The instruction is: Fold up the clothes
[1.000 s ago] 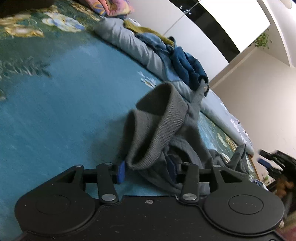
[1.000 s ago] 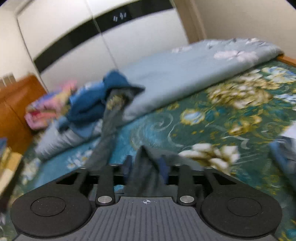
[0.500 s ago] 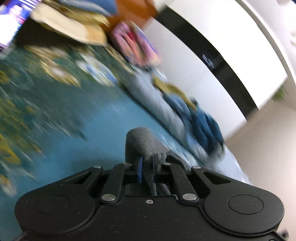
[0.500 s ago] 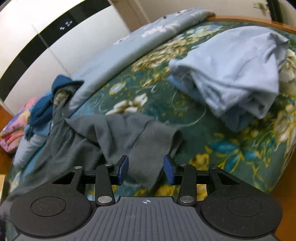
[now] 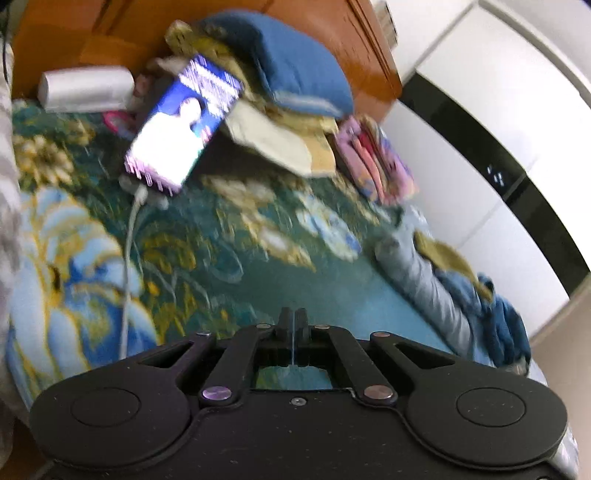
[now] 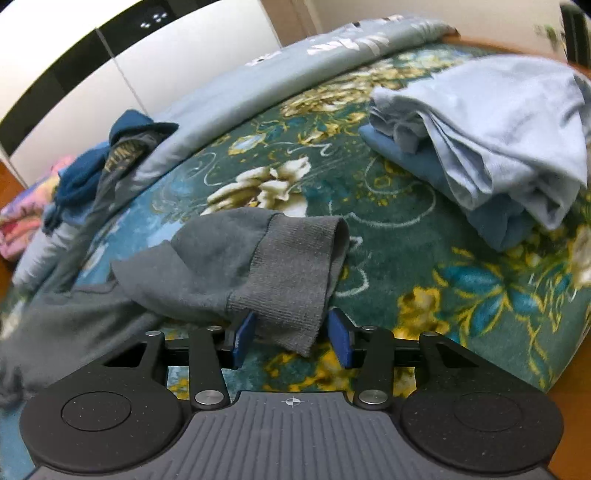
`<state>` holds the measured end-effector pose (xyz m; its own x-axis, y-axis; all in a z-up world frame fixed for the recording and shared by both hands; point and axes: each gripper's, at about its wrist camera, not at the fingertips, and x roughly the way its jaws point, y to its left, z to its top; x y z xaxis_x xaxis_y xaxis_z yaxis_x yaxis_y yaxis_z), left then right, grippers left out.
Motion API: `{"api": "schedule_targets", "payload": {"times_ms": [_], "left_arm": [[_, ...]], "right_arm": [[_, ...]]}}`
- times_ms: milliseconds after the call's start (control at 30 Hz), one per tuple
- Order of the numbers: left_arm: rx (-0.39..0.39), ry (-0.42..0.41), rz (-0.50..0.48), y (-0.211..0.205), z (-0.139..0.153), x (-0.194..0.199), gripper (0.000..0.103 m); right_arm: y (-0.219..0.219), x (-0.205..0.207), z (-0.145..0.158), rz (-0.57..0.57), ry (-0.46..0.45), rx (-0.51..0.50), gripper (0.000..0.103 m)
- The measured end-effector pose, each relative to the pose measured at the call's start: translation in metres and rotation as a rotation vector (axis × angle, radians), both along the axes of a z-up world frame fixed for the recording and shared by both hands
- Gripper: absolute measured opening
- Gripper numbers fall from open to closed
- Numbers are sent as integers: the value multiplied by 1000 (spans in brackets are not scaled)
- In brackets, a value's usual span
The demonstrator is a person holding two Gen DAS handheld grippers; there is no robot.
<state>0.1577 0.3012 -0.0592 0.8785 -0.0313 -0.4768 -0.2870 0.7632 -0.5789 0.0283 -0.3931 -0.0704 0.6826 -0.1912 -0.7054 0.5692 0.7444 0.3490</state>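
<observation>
- Left gripper (image 5: 293,325): black fingers pressed flat together, fully closed, nothing visible between them. It sits over the floral bedspread (image 5: 229,236); this view is motion-blurred.
- Right gripper (image 6: 291,339): jaws partly apart and opening. Blue pads (image 6: 341,341) stand either side of the ribbed cuff (image 6: 291,273) of the grey sweatshirt (image 6: 207,258). The cuff's lower corner hangs between the pads; they do not appear to press on it.
- Grey sweatshirt: soft matte knit, sleeve fabric smooth, cuff in coarser vertical ribbing, open end forming a flattened tube. Sleeve lies across the bedspread directly ahead of the right gripper; the body is crumpled to the left, trailing toward the bed's far edge.
- Bedspread: plush pile, dark teal ground, with cream, yellow and blue flowers and thin curling line work.
- Folded pale-blue garment (image 6: 498,125): thin, smooth cloth in loose layered folds, resting on a darker blue folded piece (image 6: 495,221), to the right of the sleeve and well apart from it.
- Grey-blue quilt (image 6: 258,92): long rolled ridge along the far bed edge, with faint white floral print.
- Dark blue garment (image 6: 96,162): heaped on the quilt at left, with an olive printed piece.
- Left wrist view: lit tablet screen (image 5: 184,122) propped tilted with a white cable (image 5: 129,266) trailing from it, blue pillow (image 5: 295,62) on a heap of cloth, pink striped bundle (image 5: 373,162), wooden headboard (image 5: 332,29) behind.
- White wardrobe doors (image 6: 184,55) with a black glossy band beyond the bed.
</observation>
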Motion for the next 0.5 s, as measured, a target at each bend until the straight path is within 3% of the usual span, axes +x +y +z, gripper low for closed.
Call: {"api": "schedule_targets", "payload": {"times_ms": [100,200,267,300,333,400,500], "left_arm": [[-38,28,-84,-23,-11,9,0],[-83,41,-146,-45,-19,16,0],[-96,48,-180,-57,-22,20,2],[-95,51,-197,-61,-23,21,4],[-91,53,-210,-65,-23,22,7],[-85,57,-223,-70,-24,24,9],[-76,66,-225,-72,-25,26,14]], "right_arm": [[6,8,1,49,41,-53,50],[11,16,-3,70,72,-90,50],[11,18,-3,61,67,-84,42],[11,17,-2,53,54,-73,21],[10,16,-1,45,42,-61,10],[0,10,9,57,-66,33,9],[-23,20,36,48,-187,62,9]]}}
